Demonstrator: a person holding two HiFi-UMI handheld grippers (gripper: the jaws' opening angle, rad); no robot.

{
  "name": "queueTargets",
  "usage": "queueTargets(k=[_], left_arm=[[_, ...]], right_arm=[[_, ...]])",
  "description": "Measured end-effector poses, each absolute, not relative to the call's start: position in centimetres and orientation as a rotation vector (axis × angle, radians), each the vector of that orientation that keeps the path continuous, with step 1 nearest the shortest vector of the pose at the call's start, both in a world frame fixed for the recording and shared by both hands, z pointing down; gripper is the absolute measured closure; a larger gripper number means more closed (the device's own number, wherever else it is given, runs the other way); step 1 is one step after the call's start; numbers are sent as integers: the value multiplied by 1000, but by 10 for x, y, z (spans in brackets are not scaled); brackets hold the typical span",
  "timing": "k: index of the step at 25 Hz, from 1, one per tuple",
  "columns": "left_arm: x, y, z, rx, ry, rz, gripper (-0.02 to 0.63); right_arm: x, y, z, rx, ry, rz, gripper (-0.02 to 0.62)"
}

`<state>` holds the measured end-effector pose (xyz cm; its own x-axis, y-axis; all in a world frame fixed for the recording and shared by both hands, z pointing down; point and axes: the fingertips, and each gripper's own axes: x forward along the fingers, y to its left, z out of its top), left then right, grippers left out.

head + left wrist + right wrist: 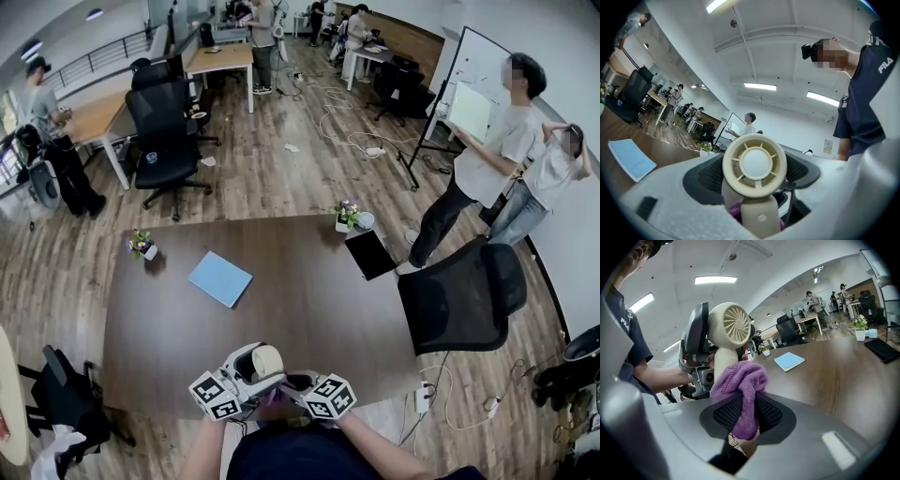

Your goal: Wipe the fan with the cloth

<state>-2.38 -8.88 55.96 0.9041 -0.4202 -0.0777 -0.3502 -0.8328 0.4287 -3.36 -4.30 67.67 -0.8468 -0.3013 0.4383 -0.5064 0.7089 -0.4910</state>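
Left gripper (754, 190): jaws closed on small cream plastic hand fan (754, 164), ribbed black pads against both sides of its round head; held over near edge of long dark-brown wooden table (309, 309); spoked side toward own camera.
Right gripper (747, 416): jaws narrowed, pinching bunched purple terry cloth (743, 383) between pads; likewise over table's near edge, close to the other gripper.
Cloth against fan: wad raised to stem just under round head; appears to touch, judging by right gripper view.
Step in hand: wiping seemingly under way at neck and lower rim; slatted face apparently not yet covered.
Next move: calls for sliding cloth up across slatted grille with head held steady; light pressure, since thin slats may flex and fan could twist between pads.
Light-blue flat pad (220, 278): lying on table, left of centre, well apart from both grippers.
Small white pot of flowers (142, 246): at table's far left corner.
Second flower pot (347, 217): on table's far edge, black flat tablet (370, 253) just beside it.
Black office chair (464, 295): beside table's right end.
Hidden or unclear: handle's lower end cut off by gripper body; exact contact patch masked by wad; fan and cloth largely covered by marker cubes in head view.
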Motion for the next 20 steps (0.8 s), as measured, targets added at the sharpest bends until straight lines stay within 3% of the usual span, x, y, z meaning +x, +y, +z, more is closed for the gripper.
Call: queueTargets(k=[20], left_arm=[[-10, -74, 580, 2679, -476, -118, 227]], right_arm=[[-14, -67, 664, 749, -2622, 911, 502]])
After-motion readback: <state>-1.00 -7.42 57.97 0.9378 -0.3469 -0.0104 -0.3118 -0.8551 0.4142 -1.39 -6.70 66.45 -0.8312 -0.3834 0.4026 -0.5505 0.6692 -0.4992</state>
